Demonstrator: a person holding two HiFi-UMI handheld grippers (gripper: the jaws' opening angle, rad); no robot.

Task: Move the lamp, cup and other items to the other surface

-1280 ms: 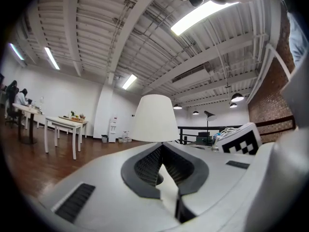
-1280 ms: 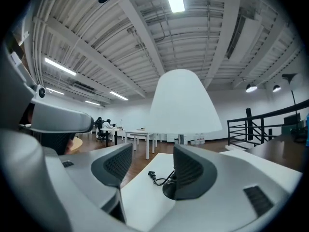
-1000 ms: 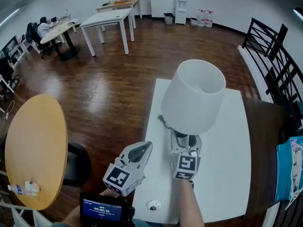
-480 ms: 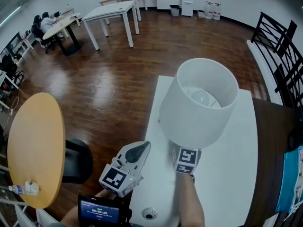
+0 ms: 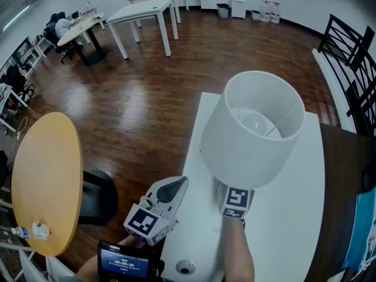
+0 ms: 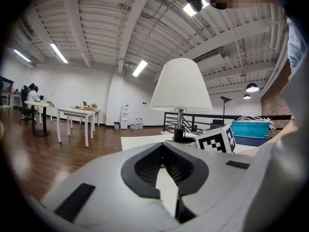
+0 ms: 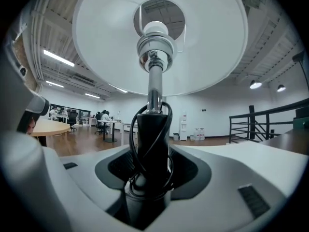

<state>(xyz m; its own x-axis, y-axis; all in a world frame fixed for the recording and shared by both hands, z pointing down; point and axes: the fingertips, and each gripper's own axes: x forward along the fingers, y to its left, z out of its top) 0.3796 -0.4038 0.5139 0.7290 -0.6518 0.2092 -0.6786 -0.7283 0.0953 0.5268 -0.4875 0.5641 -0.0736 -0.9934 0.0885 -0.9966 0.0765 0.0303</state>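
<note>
Zero items look moved yet, my read: the big white rectangular desk [image 5: 294, 228] carries the tall table lamp with white drum shade, chrome stem and black base [image 5: 252, 128]. The round yellow wooden desk [image 5: 47, 181] at left, well apart across the wood floor, is probably the target surface. No cup shows in any view, so cup and other items can't be placed. Step in hand looks like the grasp on the lamp; the lift, the carry and all the rest are left.

Lamp base stands on the white desk near its front edge. The right gripper [image 7: 153, 170] points level at it from the near side, under the shade. Its jaws have just been closing and appear to pinch the black lower column, one jaw each side, with the black power cord [image 7: 166, 129] looped round that column inside the grip.

The left gripper [image 5: 177, 185] hangs off the desk's left edge, just beside the lamp, jaws pressed together on nothing.
</note>
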